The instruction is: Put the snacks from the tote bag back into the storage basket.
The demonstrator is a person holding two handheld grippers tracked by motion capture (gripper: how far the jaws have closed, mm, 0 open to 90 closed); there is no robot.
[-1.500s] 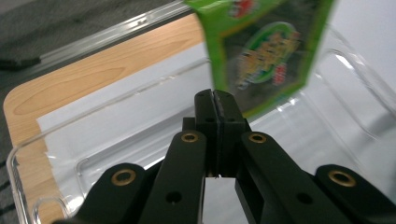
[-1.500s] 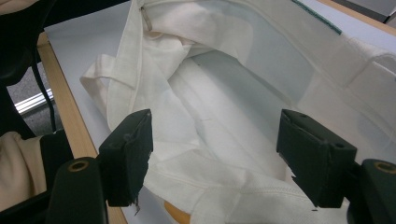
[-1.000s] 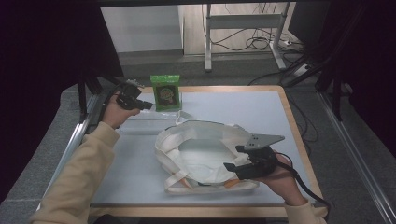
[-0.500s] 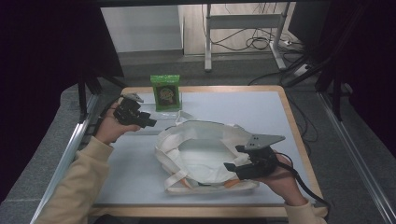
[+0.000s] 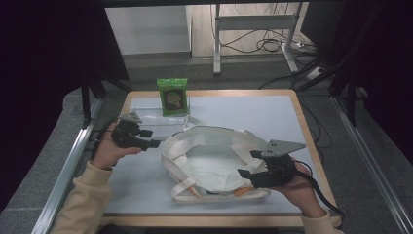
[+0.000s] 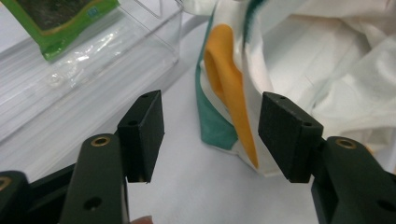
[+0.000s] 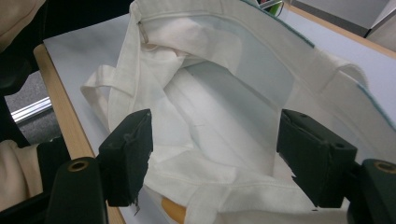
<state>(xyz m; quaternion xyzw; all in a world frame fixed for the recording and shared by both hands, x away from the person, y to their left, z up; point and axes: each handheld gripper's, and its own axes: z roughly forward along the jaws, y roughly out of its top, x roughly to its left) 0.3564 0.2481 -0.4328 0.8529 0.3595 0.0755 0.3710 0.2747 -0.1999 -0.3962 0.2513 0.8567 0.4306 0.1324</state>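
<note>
Tote bag (image 5: 214,161) lies with its mouth spread, right gripper (image 5: 251,168) open over its near rim, while left gripper (image 5: 155,143), jaws just opened with nothing between them, faces the far rim to grasp it.

Black gripper (image 6: 212,140), jaws just opening, nothing between the pads. Beyond, white bag (image 6: 327,60) with orange and green trim. Upper left: clear tray (image 6: 84,79), green packet (image 6: 56,18).
</note>
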